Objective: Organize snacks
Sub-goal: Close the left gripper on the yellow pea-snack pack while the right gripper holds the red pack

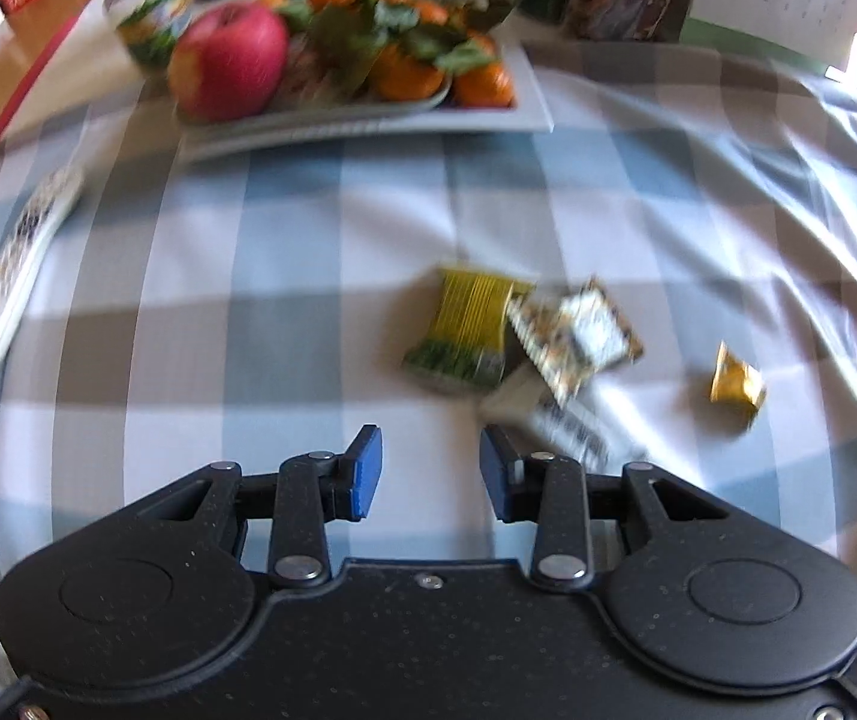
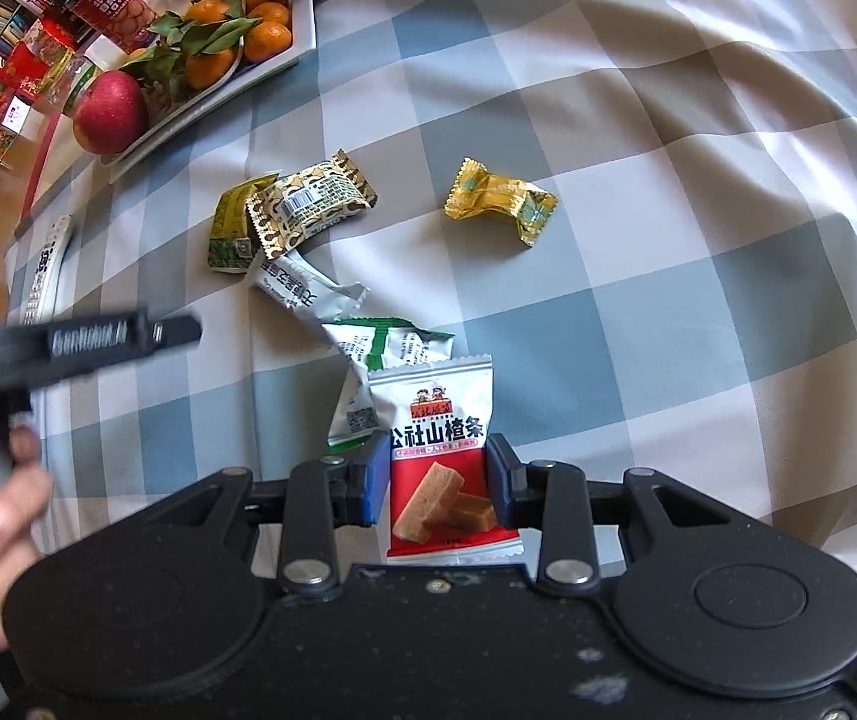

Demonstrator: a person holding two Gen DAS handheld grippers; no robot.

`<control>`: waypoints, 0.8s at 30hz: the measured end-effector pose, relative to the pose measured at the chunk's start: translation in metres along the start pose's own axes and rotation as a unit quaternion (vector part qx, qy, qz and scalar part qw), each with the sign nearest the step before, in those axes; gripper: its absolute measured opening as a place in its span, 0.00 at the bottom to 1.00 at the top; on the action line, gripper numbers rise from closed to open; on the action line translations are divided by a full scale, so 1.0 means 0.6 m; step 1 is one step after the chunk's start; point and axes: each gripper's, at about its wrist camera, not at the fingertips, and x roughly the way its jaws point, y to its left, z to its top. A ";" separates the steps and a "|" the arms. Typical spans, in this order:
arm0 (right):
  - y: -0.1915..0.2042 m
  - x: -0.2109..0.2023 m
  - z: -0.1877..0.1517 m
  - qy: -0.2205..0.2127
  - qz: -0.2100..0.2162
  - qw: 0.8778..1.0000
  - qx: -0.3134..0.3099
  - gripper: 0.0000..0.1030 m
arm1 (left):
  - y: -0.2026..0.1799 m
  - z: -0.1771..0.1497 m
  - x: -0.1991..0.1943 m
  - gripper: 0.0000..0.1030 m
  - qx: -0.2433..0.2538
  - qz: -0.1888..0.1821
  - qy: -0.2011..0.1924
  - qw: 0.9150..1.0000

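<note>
Left gripper [image 1: 429, 471] hovers with fingers wide and empty beside the heap of snack packets [image 2: 302, 210]; right gripper [image 2: 439, 477] has fingers wide around a red-and-white packet [image 2: 446, 462] on the tablecloth [image 2: 698, 312]; sorting looks barely begun, yellow candy [image 2: 497, 199] apart

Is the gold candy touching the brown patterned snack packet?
Apart. The right wrist view shows bare checked tablecloth between the gold candy and the brown patterned snack packet.
</note>
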 end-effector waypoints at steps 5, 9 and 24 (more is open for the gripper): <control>0.001 0.000 0.001 0.003 0.004 1.000 0.001 0.34 | -0.021 0.038 0.028 0.45 0.016 0.017 -0.012 1.000; 0.002 -0.001 0.001 0.003 0.007 1.000 0.002 0.34 | -0.026 0.054 0.053 0.45 0.012 0.005 -0.001 1.000; 0.010 -0.001 0.000 0.005 0.016 1.000 -0.001 0.34 | -0.034 0.077 0.102 0.49 0.000 0.019 0.020 1.000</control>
